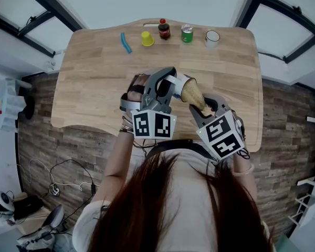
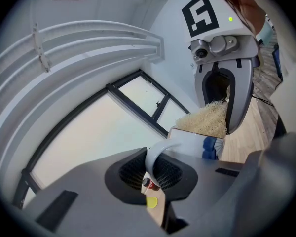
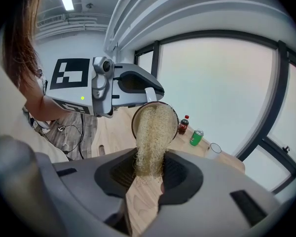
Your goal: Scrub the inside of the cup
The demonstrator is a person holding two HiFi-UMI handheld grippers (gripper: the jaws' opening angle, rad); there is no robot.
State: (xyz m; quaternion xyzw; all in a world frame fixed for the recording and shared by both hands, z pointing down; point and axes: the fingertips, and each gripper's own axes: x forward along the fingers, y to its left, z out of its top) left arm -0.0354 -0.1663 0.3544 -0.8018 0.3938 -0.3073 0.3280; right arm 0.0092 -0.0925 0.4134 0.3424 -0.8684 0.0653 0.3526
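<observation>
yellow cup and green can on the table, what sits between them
A small dark bottle with a red cap stands between the yellow cup and the green can; the head view shows it.

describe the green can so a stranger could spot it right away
Look at the light wooden table, along its far edge. The green metal can stands there between the dark red-capped bottle and the white mug; it is the row's only green thing.

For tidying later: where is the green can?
Head view: the green can stands at the table's far edge, between the dark bottle and a white cup.
</observation>
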